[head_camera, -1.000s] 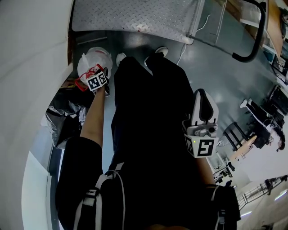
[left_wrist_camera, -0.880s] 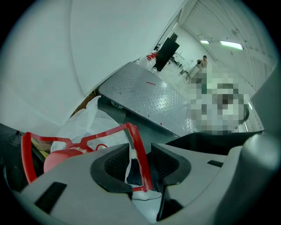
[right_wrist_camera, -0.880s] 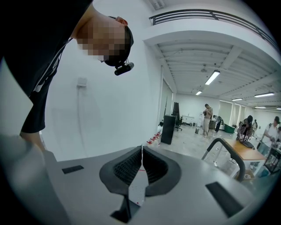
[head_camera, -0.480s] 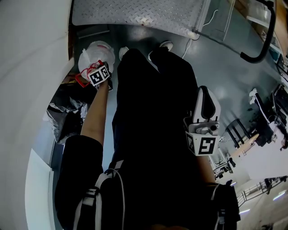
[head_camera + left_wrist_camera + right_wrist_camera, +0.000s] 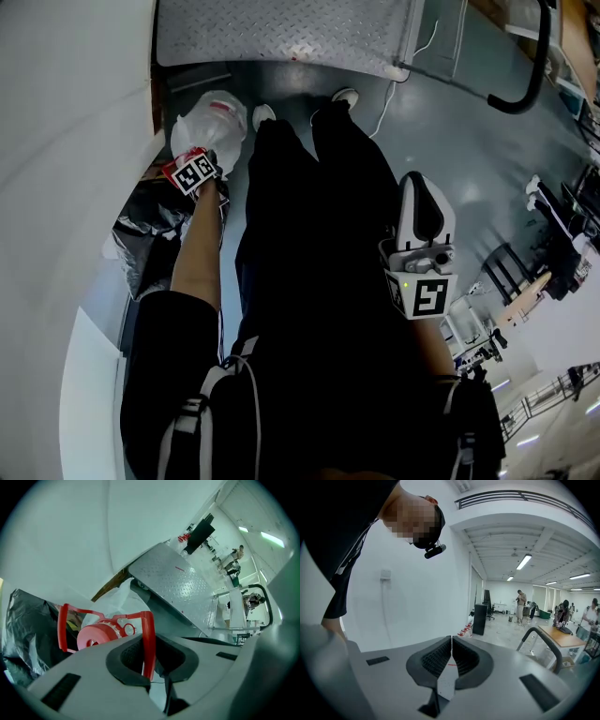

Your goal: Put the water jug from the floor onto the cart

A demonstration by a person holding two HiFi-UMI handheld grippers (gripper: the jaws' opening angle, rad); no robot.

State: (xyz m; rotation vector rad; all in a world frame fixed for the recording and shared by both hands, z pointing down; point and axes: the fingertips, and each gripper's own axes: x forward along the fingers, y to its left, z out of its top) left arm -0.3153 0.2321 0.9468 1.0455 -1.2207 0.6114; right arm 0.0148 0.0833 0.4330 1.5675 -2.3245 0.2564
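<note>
The water jug (image 5: 214,120), wrapped in clear plastic and closed with a red cap (image 5: 101,634), sits on the floor by my left foot, just short of the cart's metal deck (image 5: 281,33). My left gripper (image 5: 196,169) points steeply down at it. In the left gripper view the left gripper (image 5: 151,665) is shut on the jug's upright red handle (image 5: 148,630), which runs between the black pads. My right gripper (image 5: 419,192) hangs by my right leg, away from the jug. In its own view the right gripper (image 5: 451,651) is shut with nothing in it.
A crumpled black plastic bag (image 5: 150,234) lies left of the jug against a white curved wall (image 5: 66,187). The cart's black push handle (image 5: 525,80) is at the upper right, with a white cable (image 5: 386,94) on the grey floor. People stand far off.
The jug and the left gripper on its handle have shifted slightly toward the cart's deck. The right gripper has stayed by my leg.
</note>
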